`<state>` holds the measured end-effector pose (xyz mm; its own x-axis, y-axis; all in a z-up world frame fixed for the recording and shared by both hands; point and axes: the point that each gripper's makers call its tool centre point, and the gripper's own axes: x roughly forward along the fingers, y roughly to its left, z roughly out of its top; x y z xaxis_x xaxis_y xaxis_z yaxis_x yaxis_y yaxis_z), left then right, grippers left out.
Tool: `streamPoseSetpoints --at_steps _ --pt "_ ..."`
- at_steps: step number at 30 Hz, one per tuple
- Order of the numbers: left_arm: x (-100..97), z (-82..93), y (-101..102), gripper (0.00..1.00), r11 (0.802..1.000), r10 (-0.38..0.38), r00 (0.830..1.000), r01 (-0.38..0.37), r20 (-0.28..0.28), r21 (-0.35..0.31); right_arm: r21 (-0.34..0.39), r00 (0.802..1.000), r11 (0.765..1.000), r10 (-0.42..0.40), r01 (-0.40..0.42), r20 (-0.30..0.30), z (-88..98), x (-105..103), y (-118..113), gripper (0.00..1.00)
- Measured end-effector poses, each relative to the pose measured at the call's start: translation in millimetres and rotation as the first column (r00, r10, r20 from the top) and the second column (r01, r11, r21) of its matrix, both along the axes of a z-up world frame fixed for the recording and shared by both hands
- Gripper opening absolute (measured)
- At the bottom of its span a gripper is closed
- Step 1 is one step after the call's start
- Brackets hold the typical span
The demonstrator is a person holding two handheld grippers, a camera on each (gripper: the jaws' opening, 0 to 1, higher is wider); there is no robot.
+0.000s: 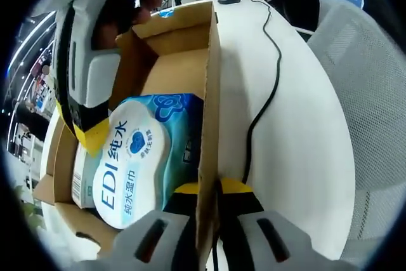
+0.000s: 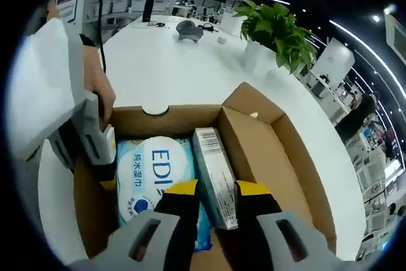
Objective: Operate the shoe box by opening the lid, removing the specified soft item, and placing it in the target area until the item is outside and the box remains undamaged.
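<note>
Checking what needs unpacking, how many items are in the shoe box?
2: a wipes pack lying flat on the box floor, and a slim carton beside it. Anything underneath would be hidden.

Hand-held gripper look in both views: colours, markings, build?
Both match. The left hand-held gripper has grey moulded jaw bodies with dark slots, black fingers and yellow tape at the tips. The right hand-held gripper is built the same. Seen from outside, each has a chunky white-grey housing with black trim. No sleeves or cables are visible on them.
</note>
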<state>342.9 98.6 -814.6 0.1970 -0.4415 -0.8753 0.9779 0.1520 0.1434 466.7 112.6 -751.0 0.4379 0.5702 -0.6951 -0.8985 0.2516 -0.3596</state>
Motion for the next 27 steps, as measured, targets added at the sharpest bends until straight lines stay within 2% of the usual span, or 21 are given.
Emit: streamPoseSetpoints --at_steps 1,3,7,9,11,18,23,27 --pt "-0.1 0.0 0.0 0.03 1.0 0.001 1.0 -0.001 0.0 0.0 0.005 1.0 1.0 0.0 0.0 -0.005 0.9 -0.5 -0.3 0.18" --pt "0.0 0.1 -0.1 0.03 1.0 0.001 1.0 -0.001 -0.002 0.0 -0.037 0.998 0.999 0.03 -0.028 0.059 2.1 4.8 -2.5 0.18" --pt "-0.2 0.5 -0.3 0.03 1.0 -0.002 1.0 0.002 -0.001 0.001 -0.028 0.998 0.999 0.043 -0.041 0.042 -0.5 4.6 0.3 0.16" --pt "0.0 0.7 -0.3 0.03 1.0 -0.003 1.0 0.003 -0.002 0.001 -0.004 0.998 1.0 0.031 -0.03 0.053 -0.8 4.5 -0.5 0.15" --pt "0.3 0.7 -0.1 0.03 1.0 -0.001 1.0 0.001 -0.003 0.002 0.014 0.999 1.0 0.02 -0.02 0.036 -0.3 5.4 -0.9 0.15" --pt "0.4 0.6 -0.2 0.03 1.0 0.001 1.0 -0.001 -0.003 0.003 0.008 0.999 1.0 0.013 -0.013 0.031 -1.1 5.2 -1.1 0.15" --pt "0.6 0.8 -0.3 0.03 1.0 0.001 1.0 -0.001 -0.004 0.003 0.042 1.0 0.999 -0.024 0.024 0.005 -1.5 6.2 -2.6 0.14" --pt "0.5 1.2 -0.3 0.03 1.0 0.003 1.0 -0.003 -0.004 0.003 0.039 1.0 0.999 -0.028 0.028 0.01 -1.9 6.1 -2.6 0.14"
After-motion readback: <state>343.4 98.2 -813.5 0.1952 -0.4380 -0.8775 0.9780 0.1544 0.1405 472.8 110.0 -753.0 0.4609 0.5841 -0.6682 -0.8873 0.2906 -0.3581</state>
